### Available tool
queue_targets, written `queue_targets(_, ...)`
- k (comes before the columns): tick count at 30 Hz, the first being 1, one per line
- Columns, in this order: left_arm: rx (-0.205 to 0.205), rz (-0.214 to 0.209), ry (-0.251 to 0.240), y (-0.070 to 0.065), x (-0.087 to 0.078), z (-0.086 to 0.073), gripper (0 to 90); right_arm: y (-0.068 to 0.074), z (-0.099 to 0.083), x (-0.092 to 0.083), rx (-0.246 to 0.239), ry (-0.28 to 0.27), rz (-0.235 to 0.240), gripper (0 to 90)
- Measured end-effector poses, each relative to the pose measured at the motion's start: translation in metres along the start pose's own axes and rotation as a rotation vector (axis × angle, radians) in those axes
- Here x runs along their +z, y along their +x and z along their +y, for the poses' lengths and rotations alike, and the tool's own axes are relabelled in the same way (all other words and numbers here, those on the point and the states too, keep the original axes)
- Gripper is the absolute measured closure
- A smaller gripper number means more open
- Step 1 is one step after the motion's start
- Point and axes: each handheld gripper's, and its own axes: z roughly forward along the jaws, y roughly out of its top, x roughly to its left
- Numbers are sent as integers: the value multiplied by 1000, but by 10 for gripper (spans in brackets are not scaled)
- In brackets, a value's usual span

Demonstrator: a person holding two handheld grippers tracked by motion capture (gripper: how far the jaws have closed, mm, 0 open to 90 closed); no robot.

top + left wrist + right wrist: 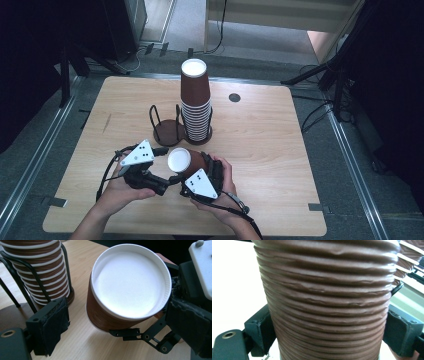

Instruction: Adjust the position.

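**Now: R gripper holds brown cup on its side, L gripper at its rim**

Right now the right gripper is clamped on a ribbed brown cup, w/ both black pads pressed to the cup's sides; the right gripper view has the ribbed wall wedged between them. The cup lies tipped over, white mouth facing the left gripper, near the worktop's front edge, roughly mid-width.

The left gripper's jaws stand apart, not gripping. In the left gripper view the cup's rim sits between the two pads: left pad clear of the cup, right pad just beside or touching the rim, can't tell which.

Both hands come in over the front edge, left hand and right hand close together, grippers nearly meeting at the cup.

Behind the cup, toward the worktop's centre, stands a black wire rack w/ two round bases. Its left slot is bare. Its right slot carries a tall stack of brown cups, upside down, white bottom of the top one facing up. Held cup and stack are apart. A small dark round disc sits near the back edge, right of the stack.
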Motion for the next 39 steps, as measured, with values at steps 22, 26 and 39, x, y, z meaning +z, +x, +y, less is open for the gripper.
queue_targets(22, 40, 8, 75, -8, 4, 1, 137, 13, 0, -1, -106, -18, 54, 118)
queue_targets(26, 72, 28, 133, -11, 8, 1, 141, 16, -2, 0, -138, -7, 65, 117)
queue_targets(39, 85, 43, 164, -13, 8, 1, 202, 18, -3, 1, -159, 0, 79, 110)
